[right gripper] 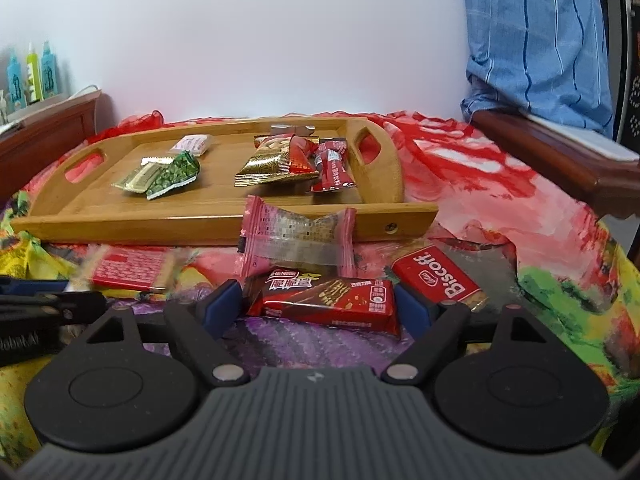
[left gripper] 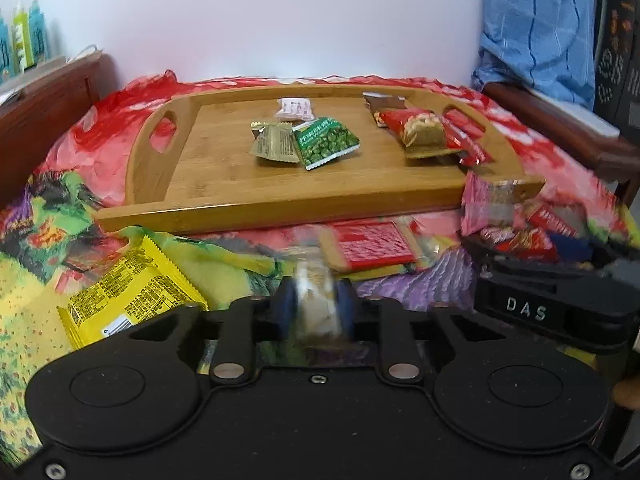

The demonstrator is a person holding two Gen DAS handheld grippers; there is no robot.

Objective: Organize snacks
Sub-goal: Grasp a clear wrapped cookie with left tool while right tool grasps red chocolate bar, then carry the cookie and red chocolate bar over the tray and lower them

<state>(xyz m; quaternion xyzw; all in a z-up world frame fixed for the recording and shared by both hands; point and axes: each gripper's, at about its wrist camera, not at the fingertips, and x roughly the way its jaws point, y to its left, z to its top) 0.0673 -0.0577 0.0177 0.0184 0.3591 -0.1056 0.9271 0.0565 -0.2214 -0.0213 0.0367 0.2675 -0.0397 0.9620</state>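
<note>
In the left wrist view, my left gripper (left gripper: 315, 306) is shut on a small pale snack packet (left gripper: 316, 296), blurred, low over the flowered cloth. In the right wrist view, my right gripper (right gripper: 320, 306) has its blue pads against both ends of a red wafer bar (right gripper: 324, 300) lying on the cloth. Behind both stands a wooden tray (left gripper: 240, 212) (right gripper: 160, 224). On it lie a green pea packet (left gripper: 326, 142), an olive packet (left gripper: 274, 144), a white packet (left gripper: 294, 109), a gold-and-red nut packet (right gripper: 272, 164) and red sticks (right gripper: 332, 168).
Loose on the cloth are a yellow bag (left gripper: 128, 292), a red biscuit packet (left gripper: 372, 244), a pink-edged clear packet (right gripper: 298, 236) and a Biscoff packet (right gripper: 440, 284). Dark wooden rails (right gripper: 560, 160) flank both sides. A blue shirt (right gripper: 540, 40) hangs at the right and bottles (right gripper: 32, 76) stand at the left.
</note>
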